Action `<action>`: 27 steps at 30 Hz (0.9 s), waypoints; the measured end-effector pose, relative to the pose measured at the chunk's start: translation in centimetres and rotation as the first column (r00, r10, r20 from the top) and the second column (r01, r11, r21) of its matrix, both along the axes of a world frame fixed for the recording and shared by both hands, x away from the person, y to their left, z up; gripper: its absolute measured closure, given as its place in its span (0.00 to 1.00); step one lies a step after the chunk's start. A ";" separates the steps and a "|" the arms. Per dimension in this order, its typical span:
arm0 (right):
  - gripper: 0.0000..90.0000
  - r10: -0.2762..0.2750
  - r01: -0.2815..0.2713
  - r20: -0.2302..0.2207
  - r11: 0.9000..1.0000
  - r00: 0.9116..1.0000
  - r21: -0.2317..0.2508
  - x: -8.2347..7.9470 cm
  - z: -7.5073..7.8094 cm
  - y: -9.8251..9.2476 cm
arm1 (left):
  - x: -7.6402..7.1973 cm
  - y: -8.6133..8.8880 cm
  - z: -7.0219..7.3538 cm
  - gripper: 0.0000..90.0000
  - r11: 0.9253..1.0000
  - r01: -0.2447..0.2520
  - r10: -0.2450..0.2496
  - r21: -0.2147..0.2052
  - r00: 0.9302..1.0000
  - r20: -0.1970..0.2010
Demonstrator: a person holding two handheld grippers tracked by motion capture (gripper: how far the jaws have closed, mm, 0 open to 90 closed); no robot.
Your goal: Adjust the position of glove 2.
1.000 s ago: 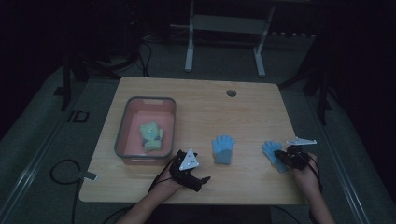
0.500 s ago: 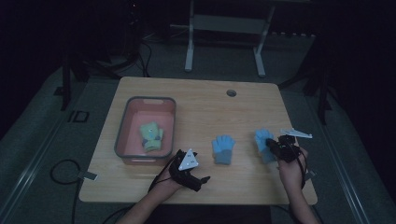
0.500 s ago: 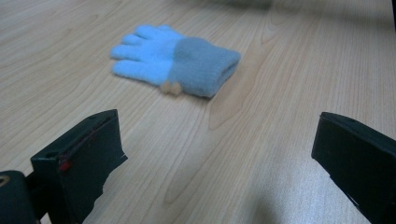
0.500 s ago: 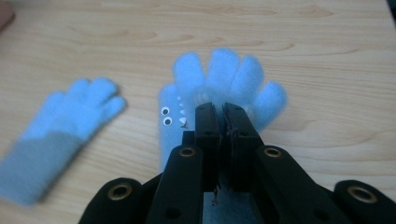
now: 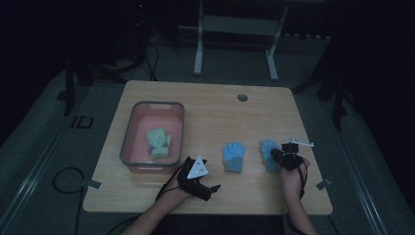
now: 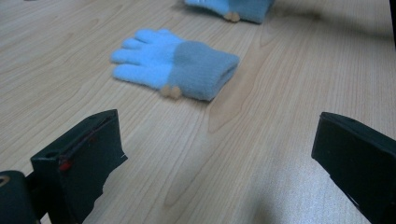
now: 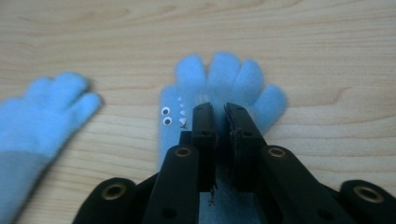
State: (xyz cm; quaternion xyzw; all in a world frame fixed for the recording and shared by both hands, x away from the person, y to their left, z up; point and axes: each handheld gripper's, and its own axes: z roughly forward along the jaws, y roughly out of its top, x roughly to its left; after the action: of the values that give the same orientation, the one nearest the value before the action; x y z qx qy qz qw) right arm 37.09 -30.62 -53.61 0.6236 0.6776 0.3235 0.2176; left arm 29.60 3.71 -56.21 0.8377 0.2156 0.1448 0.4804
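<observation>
The blue glove with eyes lies flat on the desk, fingers pointing toward twelve o'clock in the right gripper view, two small googly eyes and a row of white teeth on its palm. The right hand-held gripper sits over it with its jaws drawn narrow, nearly together, pinching the knit of the palm between the pads; the jaws have just been opening a little, with the fabric between them. In the high view this glove lies toward the desk's right side, at about four o'clock from the desk's middle, with the right hand-held gripper on its three o'clock side. Just beside it, at nine o'clock, lies a second blue glove with a grey cuff, apart from the first. Farther toward nine o'clock, the left hand-held gripper rests near the desk's front edge, its jaws standing wide with nothing between them. Beyond it, at about ten o'clock, a pink bin holds a green glove.
</observation>
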 end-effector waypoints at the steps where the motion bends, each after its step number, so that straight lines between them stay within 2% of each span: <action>1: 0.89 0.002 -0.002 -0.001 1.000 1.000 -0.011 0.1 -0.2 0.0 | 0.0 0.0 0.0 0.02 1.000 0.000 0.000 0.001 1.000 0.001; 4: 0.84 0.009 -0.010 -0.024 0.999 1.000 -0.038 0.4 -1.0 0.1 | 0.0 0.0 0.1 0.02 1.000 0.001 -0.001 -0.001 1.000 0.002; 7: 0.82 0.010 -0.011 -0.022 0.999 1.000 -0.041 0.5 -1.2 0.1 | -0.1 0.0 0.1 0.02 1.000 0.001 -0.001 0.000 1.000 0.002; 9: 0.80 0.019 -0.020 -0.014 0.999 1.000 -0.047 0.5 -0.8 -0.1 | -0.1 0.0 0.0 0.02 1.000 0.003 -0.003 0.000 1.000 0.002; 10: 0.78 0.041 -0.041 -0.006 0.998 0.999 -0.041 0.3 -0.2 -0.3 | 0.0 0.0 0.0 0.02 1.000 0.003 -0.003 0.000 1.000 0.000; 11: 0.77 0.054 -0.054 -0.003 0.997 0.999 -0.054 0.3 0.1 -0.4 | 0.0 0.0 0.0 0.02 1.000 0.003 -0.003 -0.001 1.000 0.000; 14: 0.76 0.077 -0.077 0.004 0.996 0.997 -0.052 0.3 0.4 -0.5 | 0.0 0.0 0.0 0.02 1.000 0.003 -0.003 0.000 1.000 -0.002; 15: 0.75 0.139 -0.137 0.014 0.987 0.990 -0.084 0.2 1.2 -1.0 | 0.0 0.0 0.0 0.02 1.000 0.004 -0.004 0.000 1.000 -0.002; 17: 0.75 0.164 -0.162 0.011 0.982 0.986 -0.097 0.1 1.5 -1.4 | -0.1 0.0 0.0 0.02 1.000 0.005 -0.005 -0.001 1.000 -0.001; 18: 0.75 0.164 -0.162 0.011 0.982 0.986 -0.097 0.1 1.5 -1.4 | -0.1 0.0 0.0 0.02 1.000 0.005 -0.005 -0.001 1.000 -0.001; 22: 0.74 0.256 -0.255 0.003 0.965 0.967 -0.065 0.1 2.1 -2.3 | 0.0 -0.1 -0.1 0.02 1.000 0.006 -0.006 0.000 1.000 -0.004; 24: 0.74 0.265 -0.264 0.001 0.962 0.964 -0.076 0.1 2.1 -2.4 | -0.1 -0.1 -0.1 0.02 1.000 0.006 -0.006 0.002 1.000 -0.003; 25: 0.74 0.282 -0.281 0.003 0.956 0.959 -0.081 0.1 2.2 -2.5 | -0.1 -0.2 -0.1 0.02 1.000 0.006 -0.006 0.004 1.000 -0.003; 27: 0.74 0.334 -0.332 0.013 0.941 0.943 -0.070 0.2 2.3 -2.7 | -0.1 -0.2 -0.1 0.02 1.000 0.006 -0.006 0.006 1.000 -0.004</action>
State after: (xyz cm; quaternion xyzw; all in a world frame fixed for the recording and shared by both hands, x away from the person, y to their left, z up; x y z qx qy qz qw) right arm 37.27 -33.36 -51.34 0.4884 0.7809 0.3407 0.1889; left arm 29.53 3.51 -56.35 0.8400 0.2138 0.1422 0.4779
